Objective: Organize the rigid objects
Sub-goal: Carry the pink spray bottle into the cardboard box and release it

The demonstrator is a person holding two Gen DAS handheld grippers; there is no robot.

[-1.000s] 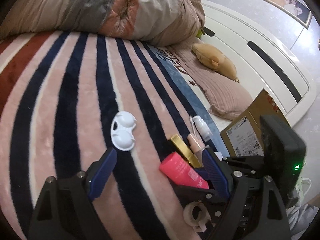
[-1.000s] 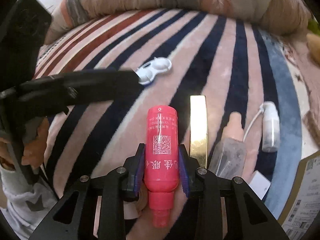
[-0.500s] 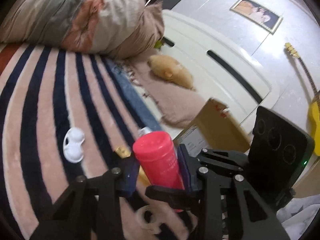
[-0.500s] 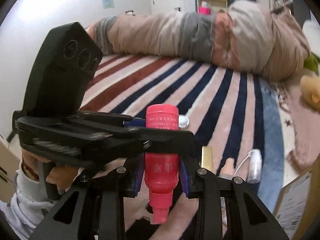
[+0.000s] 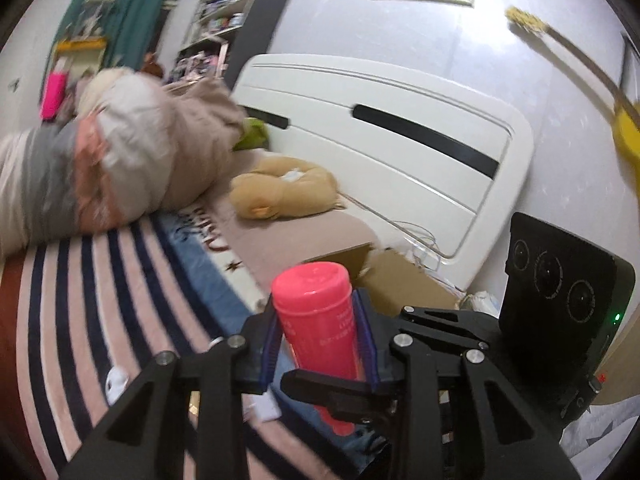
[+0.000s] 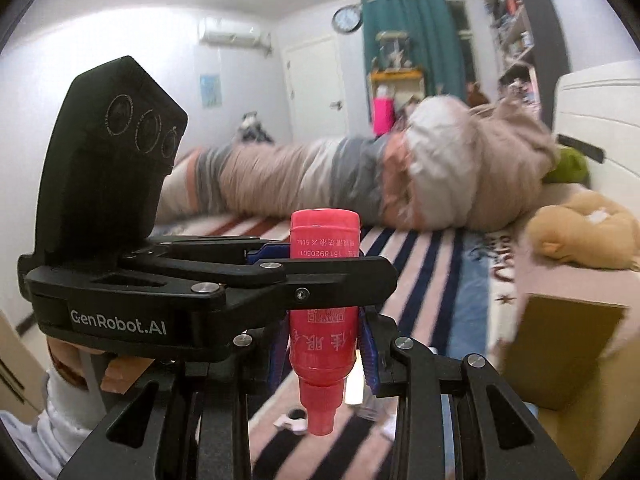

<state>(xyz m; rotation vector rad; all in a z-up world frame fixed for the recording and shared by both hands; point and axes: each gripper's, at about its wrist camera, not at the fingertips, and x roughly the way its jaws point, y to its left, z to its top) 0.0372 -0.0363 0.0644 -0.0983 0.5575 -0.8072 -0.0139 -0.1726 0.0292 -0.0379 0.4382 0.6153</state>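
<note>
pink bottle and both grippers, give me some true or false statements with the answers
1. Both the left gripper and the right gripper are closed on the pink bottle. True.
2. The pink bottle lies flat on the striped blanket. False: it is held up in the air above it.
3. In the right wrist view, the left gripper clamps the bottle nearer its flat end than the right gripper does. True.
4. The cardboard box sits to the left of the bottle in the right wrist view. False: it is to the right.
5. A tan plush toy lies near the white headboard. True.
</note>
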